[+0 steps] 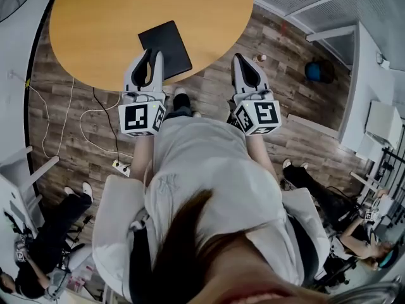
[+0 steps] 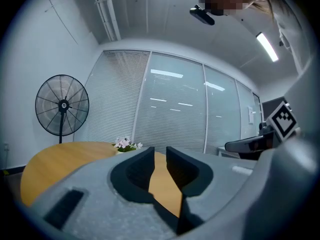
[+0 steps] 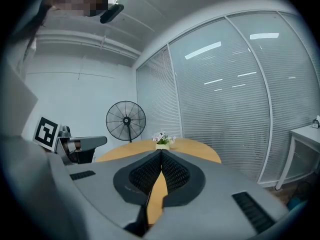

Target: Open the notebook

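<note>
A closed black notebook [image 1: 166,45] lies on the round wooden table [image 1: 114,24], near its front edge. My left gripper [image 1: 154,54] hovers at the notebook's near left corner, its tips overlapping that corner in the head view. Its jaws stand a narrow gap apart with nothing between them, and the left gripper [image 2: 160,154] shows only tabletop through the gap. My right gripper [image 1: 241,59] is to the right, off the table and above the wooden floor. In its own view the right gripper [image 3: 161,156] has its tips together and holds nothing. The notebook is hidden in both gripper views.
A small pot of flowers [image 2: 126,144] stands on the far side of the table, and a standing fan [image 2: 62,105] is beyond it by the blinds. Cables and a power strip [image 1: 120,166] lie on the floor at left. Seated people are at lower left and lower right.
</note>
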The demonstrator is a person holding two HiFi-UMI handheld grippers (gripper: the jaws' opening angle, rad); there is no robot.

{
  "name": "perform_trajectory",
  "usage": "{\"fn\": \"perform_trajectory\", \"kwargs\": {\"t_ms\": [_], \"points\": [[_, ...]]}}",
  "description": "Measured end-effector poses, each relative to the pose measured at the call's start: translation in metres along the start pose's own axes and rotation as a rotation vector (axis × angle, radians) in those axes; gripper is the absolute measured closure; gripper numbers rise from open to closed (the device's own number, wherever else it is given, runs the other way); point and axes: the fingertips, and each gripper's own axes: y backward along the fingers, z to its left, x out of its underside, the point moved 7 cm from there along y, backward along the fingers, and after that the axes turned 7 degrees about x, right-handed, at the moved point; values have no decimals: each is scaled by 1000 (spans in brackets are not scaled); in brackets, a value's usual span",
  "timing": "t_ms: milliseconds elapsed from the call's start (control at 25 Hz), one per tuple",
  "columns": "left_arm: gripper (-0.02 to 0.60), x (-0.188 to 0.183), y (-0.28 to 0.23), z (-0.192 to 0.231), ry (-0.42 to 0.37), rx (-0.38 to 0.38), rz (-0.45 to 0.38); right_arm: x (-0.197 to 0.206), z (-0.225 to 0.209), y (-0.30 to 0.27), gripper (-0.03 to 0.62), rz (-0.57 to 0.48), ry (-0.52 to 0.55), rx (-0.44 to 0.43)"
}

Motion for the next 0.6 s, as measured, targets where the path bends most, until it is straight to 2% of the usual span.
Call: {"fn": "perform_trajectory", "kwargs": {"t_ms": [240, 600], "points": [[494, 6, -28, 22, 0, 15, 34, 3, -4, -38, 592, 43, -15, 10], [497, 7, -41, 50, 6, -5, 42, 6, 2, -72, 592, 66, -4, -12]]}}
